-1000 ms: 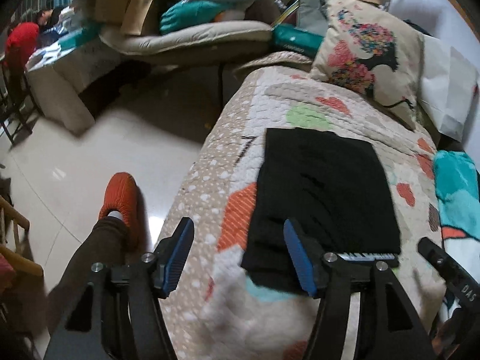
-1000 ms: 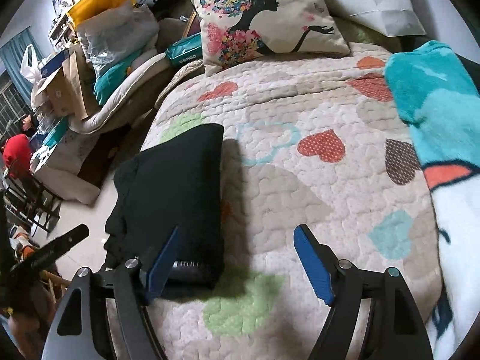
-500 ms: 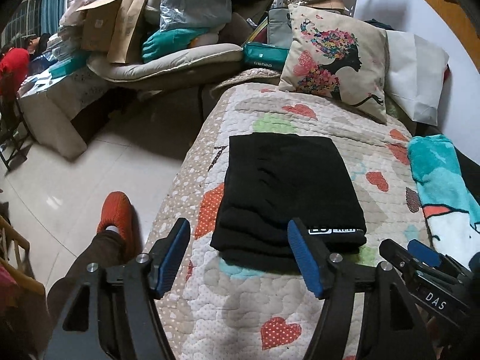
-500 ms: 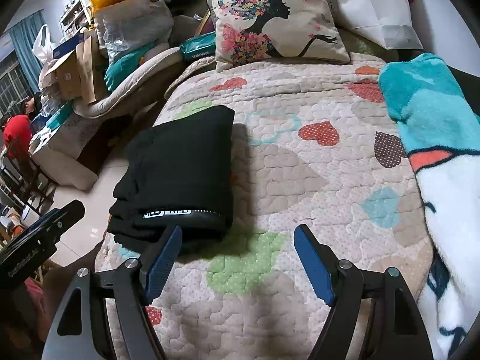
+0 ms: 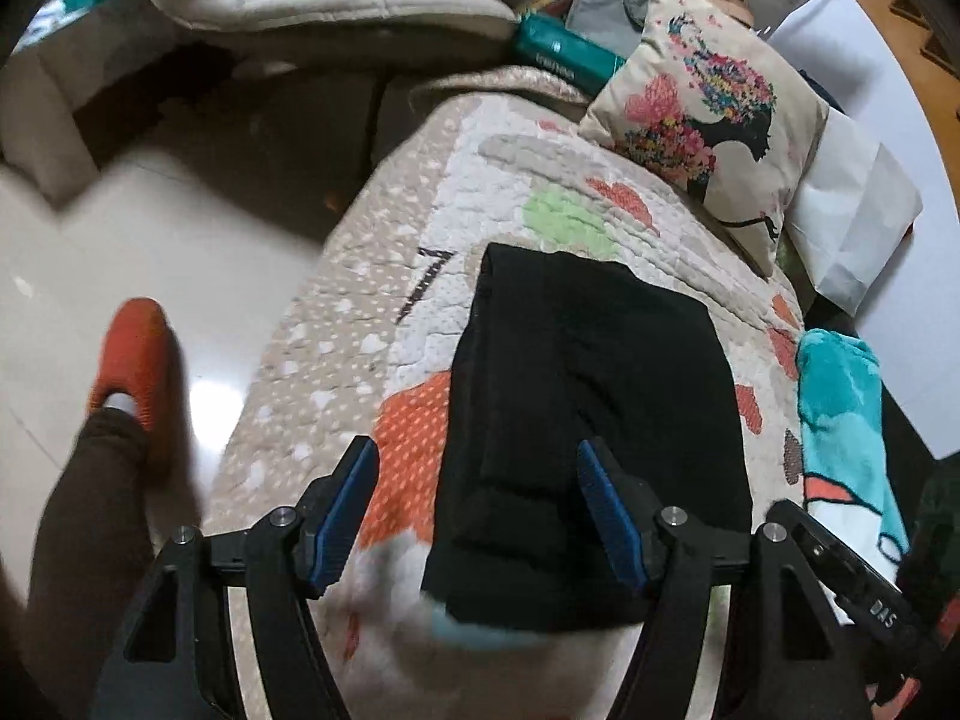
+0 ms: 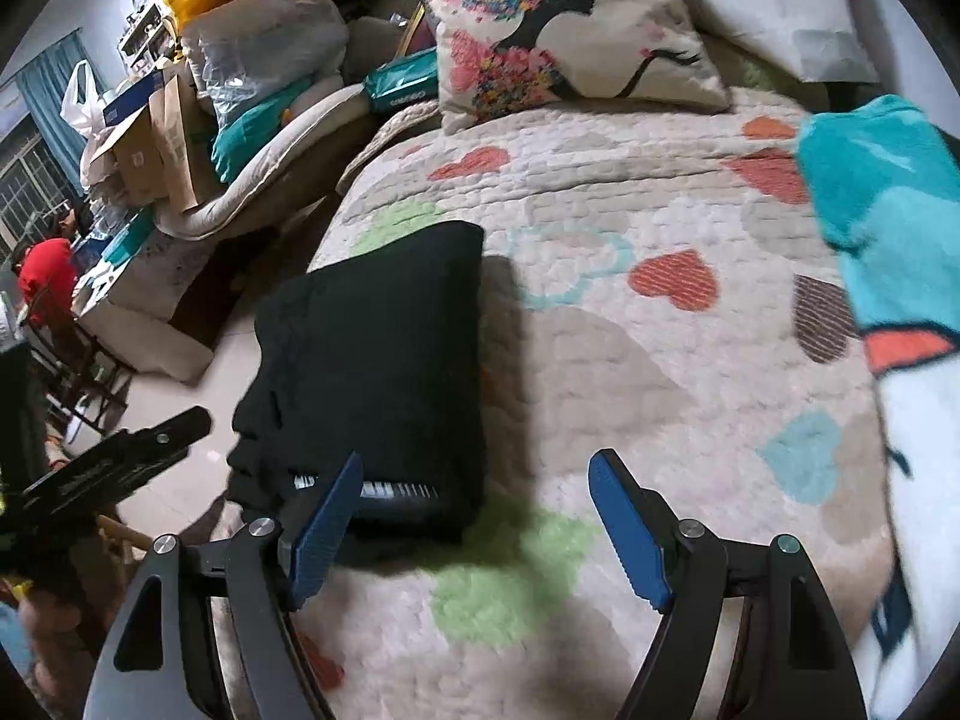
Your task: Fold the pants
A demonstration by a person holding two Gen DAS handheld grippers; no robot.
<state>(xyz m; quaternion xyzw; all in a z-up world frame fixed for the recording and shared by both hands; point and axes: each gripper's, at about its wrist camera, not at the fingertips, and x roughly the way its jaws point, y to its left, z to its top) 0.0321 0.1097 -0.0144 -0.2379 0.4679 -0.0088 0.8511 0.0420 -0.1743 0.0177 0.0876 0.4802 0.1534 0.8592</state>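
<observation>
The black pants (image 5: 594, 396) lie folded in a neat rectangle on the heart-patterned quilt (image 5: 540, 210) near the bed's left edge. My left gripper (image 5: 477, 516) is open and empty, just above the near end of the pants. In the right wrist view the pants (image 6: 384, 372) lie left of centre, waistband label at the near end. My right gripper (image 6: 474, 531) is open and empty; its left finger hovers over the near right corner of the pants, its right finger over bare quilt (image 6: 660, 408).
A floral pillow (image 6: 558, 24) and a white bag (image 5: 852, 222) sit at the head of the bed. A teal blanket (image 6: 882, 222) lies on the right. The tiled floor (image 5: 150, 252), my orange slipper (image 5: 132, 360) and piled boxes (image 6: 150, 144) are left of the bed.
Both grippers moved back in close over the near end of the folded pants after pulling away half a second ago. The pants have not moved.
</observation>
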